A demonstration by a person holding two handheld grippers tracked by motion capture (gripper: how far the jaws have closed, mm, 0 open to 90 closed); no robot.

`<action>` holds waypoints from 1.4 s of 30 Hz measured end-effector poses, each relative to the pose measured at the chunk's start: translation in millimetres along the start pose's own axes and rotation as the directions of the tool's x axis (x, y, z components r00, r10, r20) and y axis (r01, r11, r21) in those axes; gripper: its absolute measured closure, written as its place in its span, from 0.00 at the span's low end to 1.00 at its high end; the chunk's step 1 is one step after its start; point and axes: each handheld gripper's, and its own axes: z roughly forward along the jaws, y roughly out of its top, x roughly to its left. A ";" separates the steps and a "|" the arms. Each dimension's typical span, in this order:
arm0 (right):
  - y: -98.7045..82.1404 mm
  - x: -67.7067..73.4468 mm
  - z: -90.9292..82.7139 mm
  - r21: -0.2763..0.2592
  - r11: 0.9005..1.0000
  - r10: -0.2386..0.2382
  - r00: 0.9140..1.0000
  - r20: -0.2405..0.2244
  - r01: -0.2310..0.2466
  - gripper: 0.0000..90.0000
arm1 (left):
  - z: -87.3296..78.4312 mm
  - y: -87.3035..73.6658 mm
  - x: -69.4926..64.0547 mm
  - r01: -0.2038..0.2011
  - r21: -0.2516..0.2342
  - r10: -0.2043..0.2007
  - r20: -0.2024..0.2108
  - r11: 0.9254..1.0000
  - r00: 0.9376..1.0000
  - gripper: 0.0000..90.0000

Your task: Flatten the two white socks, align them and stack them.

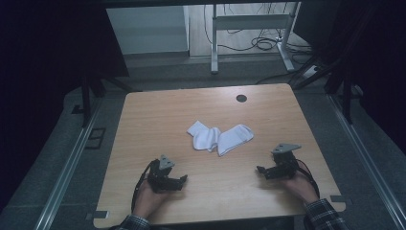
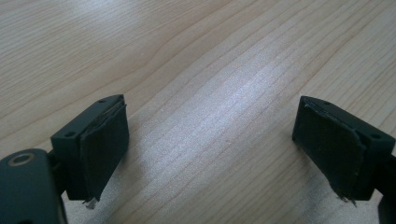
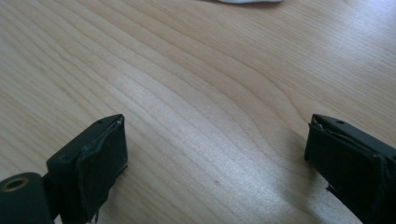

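Two crumpled soft white socks [image 1: 219,137] on grained wooden table [image 1: 158,124], both grippers' flat black jaws spread, empty.

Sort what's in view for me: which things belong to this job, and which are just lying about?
In the job:
- left white sock
- right white sock
- left gripper, jaws open
- right gripper, jaws open

Lying about:
- cable hole in the table
- floor cables

A lab or test room, by the look of it: a plain wooden worktop [image 1: 158,124] with a cable hole [image 1: 242,98] stands on grey carpet [image 1: 57,158], boxed in by dark curtains [image 1: 43,57] and metal rails [image 1: 67,167]. Behind it, loose cables [image 1: 263,43] lie under a white desk frame [image 1: 249,28].
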 end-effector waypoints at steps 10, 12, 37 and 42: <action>3.1 4.2 -1.2 0.027 1.000 0.012 1.000 -0.005 -0.012 0.07 | 0.2 0.2 0.0 0.000 0.000 0.000 0.000 1.000 1.000 0.12; 4.3 5.0 -1.2 0.031 0.999 0.011 1.000 -0.018 -0.010 0.07 | 0.3 0.3 0.0 -0.001 -0.001 0.001 0.000 1.000 1.000 0.12; 36.2 1.2 -2.7 -0.025 0.999 0.044 0.998 -0.038 -0.045 0.44 | 0.6 0.6 -0.1 0.001 -0.001 -0.001 -0.001 1.000 1.000 0.12; 42.8 2.0 -0.5 -0.026 1.000 0.012 0.999 -0.036 -0.013 0.47 | 0.6 0.7 0.0 0.001 0.000 -0.001 -0.001 1.000 1.000 0.12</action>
